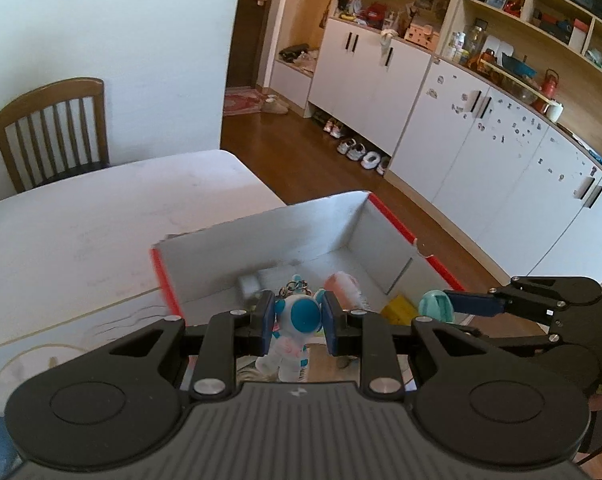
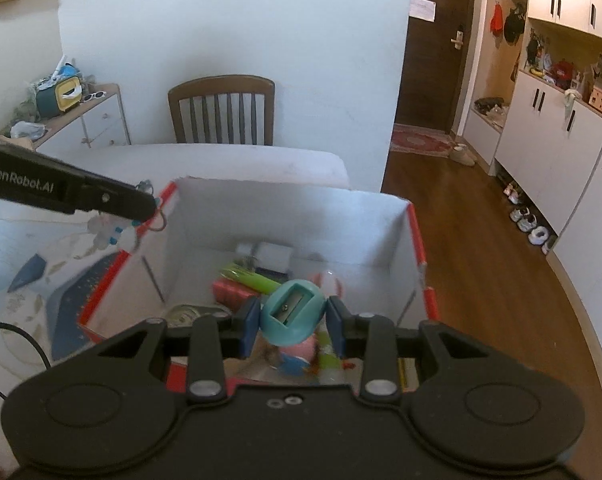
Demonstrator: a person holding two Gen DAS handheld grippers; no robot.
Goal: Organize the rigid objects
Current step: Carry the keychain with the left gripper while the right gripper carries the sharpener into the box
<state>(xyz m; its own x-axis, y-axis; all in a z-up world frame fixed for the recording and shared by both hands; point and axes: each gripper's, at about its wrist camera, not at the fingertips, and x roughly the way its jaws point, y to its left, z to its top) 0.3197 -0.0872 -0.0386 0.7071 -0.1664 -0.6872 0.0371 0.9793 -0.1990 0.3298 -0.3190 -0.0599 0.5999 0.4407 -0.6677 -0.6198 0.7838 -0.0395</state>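
Note:
My left gripper (image 1: pixel 297 322) is shut on a white and blue astronaut keychain (image 1: pixel 295 328), held above the near left part of a white box with red edges (image 1: pixel 333 216). My right gripper (image 2: pixel 293 320) is shut on a teal pencil sharpener (image 2: pixel 293 316) and holds it over the box (image 2: pixel 381 232). The sharpener also shows at the right in the left wrist view (image 1: pixel 435 306). The left gripper enters the right wrist view at the left (image 2: pixel 141 208), with the keychain (image 2: pixel 117 234) hanging blurred below it.
Inside the box lie a green marker (image 2: pixel 253 278), a red block (image 2: pixel 231 292), a grey-white block (image 2: pixel 265 256), a pink item (image 1: pixel 343 286) and a yellow piece (image 1: pixel 399 308). The box stands on a white table (image 1: pixel 101 220). A wooden chair (image 2: pixel 221 110) stands behind.

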